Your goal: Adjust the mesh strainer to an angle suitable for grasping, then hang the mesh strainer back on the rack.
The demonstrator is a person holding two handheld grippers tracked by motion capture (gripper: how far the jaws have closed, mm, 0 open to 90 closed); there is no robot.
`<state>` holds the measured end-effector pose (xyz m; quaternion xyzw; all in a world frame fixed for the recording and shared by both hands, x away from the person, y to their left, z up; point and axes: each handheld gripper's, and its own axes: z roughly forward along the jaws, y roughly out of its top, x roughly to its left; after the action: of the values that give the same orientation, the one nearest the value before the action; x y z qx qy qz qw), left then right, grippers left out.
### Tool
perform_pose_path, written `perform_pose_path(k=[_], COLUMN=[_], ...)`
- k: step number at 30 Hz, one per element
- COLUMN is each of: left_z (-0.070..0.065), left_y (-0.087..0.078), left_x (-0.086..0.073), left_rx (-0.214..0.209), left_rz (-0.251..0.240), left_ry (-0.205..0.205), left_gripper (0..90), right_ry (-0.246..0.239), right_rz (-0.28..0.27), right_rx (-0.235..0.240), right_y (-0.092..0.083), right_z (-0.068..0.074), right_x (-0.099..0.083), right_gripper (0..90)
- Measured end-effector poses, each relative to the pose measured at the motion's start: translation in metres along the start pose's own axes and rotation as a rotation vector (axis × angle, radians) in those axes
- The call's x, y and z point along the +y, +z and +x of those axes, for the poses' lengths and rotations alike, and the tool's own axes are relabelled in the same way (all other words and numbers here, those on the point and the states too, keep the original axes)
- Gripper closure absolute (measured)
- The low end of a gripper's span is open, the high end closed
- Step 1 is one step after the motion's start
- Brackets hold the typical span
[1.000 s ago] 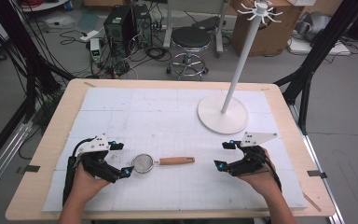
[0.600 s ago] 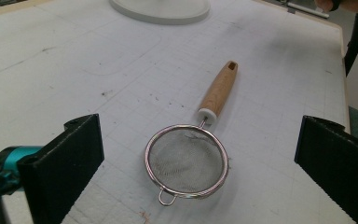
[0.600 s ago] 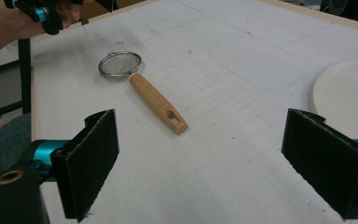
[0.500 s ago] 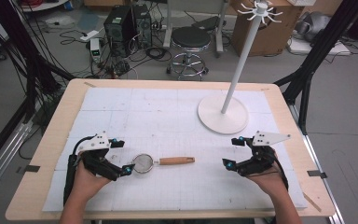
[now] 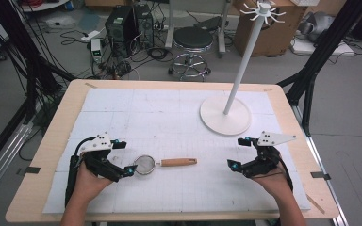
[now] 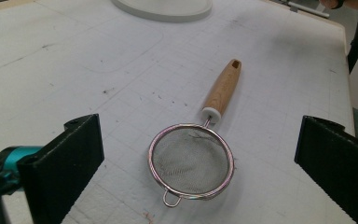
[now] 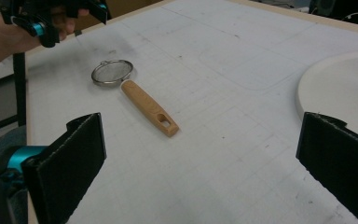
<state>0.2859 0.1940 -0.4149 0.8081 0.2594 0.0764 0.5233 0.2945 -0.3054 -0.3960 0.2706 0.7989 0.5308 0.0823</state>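
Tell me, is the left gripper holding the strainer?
No, the left gripper is open, its jaws standing apart on either side of the strainer, which lies flat on the table.

You are looking down from above the table (image 5: 179,101); both gripper views are skimming low and close, sharing the strainer (image 6: 193,156) between them.

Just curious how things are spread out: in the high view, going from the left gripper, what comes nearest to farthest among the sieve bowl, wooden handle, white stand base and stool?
1. Sieve bowl, right beside the left gripper.
2. Wooden handle, mid-table.
3. Stand base, far right of table.
4. Stool, on the floor beyond.
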Motion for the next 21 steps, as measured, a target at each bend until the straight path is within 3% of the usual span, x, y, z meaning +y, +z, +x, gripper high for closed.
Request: perform_pose_path(k=[11, 21], left_z=[0.001, -0.001], left_y=[0.003, 0.015], left_x=[0.0, 0.009], left_rx=[-0.007, -0.026], left_rz=[0.002, 0.009], left_ry=[-0.002, 0.006], left_gripper=[1.8, 1.7], right_ry=[-0.001, 0.011], right_rz=[0.006, 0.006], right_rx=[-0.001, -0.034], right_y=[-0.002, -0.008], right_z=[0.0, -0.007], right_x=[-0.001, -0.005], right_gripper=[0.5, 0.6])
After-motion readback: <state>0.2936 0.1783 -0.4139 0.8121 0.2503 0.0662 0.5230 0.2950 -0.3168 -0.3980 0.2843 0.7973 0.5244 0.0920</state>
